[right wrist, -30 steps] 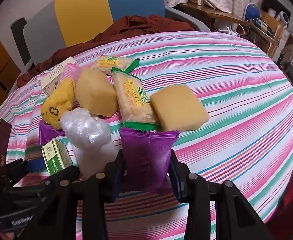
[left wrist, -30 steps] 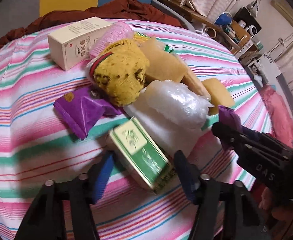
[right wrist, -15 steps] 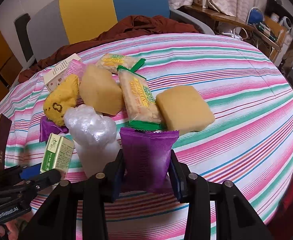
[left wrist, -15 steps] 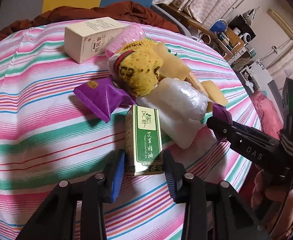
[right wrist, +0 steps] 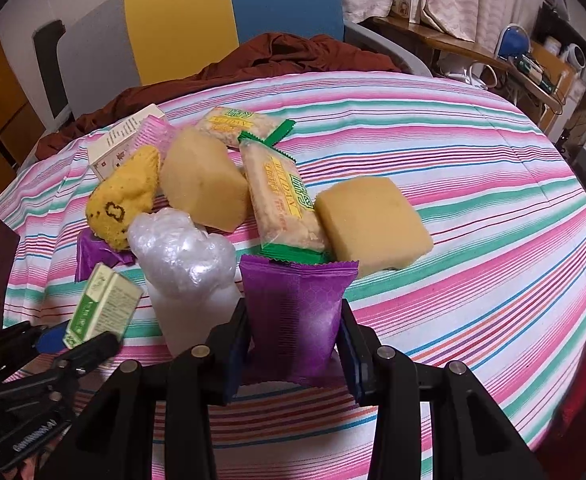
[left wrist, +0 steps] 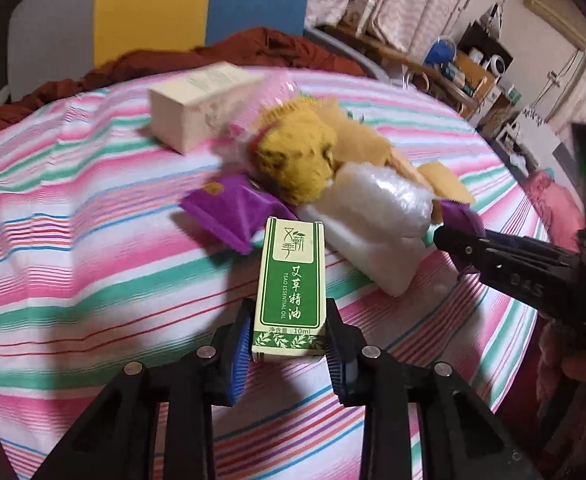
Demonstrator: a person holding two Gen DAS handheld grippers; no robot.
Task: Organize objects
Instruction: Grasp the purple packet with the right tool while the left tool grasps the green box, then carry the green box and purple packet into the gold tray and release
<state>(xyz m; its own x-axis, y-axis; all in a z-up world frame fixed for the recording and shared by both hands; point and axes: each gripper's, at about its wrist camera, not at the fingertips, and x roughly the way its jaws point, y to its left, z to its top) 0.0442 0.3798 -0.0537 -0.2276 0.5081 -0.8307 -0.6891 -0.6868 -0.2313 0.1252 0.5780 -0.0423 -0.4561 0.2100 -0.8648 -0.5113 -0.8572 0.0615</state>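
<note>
My left gripper (left wrist: 288,340) is shut on a small green essential-oil box (left wrist: 291,284) and holds it just above the striped tablecloth (left wrist: 73,248). The box also shows in the right wrist view (right wrist: 103,304). My right gripper (right wrist: 295,344) is shut on a purple snack packet (right wrist: 297,312). A pile lies behind: a second purple packet (left wrist: 229,204), a yellow sock (left wrist: 297,160), a white plastic bag bundle (right wrist: 185,248), two yellow sponges (right wrist: 373,224), two green-edged biscuit packs (right wrist: 285,200), a pink packet (right wrist: 153,132) and a cream carton (left wrist: 197,100).
A dark red cloth (right wrist: 277,56) lies at the table's far edge before a yellow and blue chair back (right wrist: 229,20). Shelves and a cluttered desk (right wrist: 533,64) stand at the right. A pink cushion (left wrist: 561,204) sits beyond the table's right edge.
My left gripper closed its fingers onto the green box and lifted it. My right gripper kept hold of the purple packet and stayed nearly in place.
</note>
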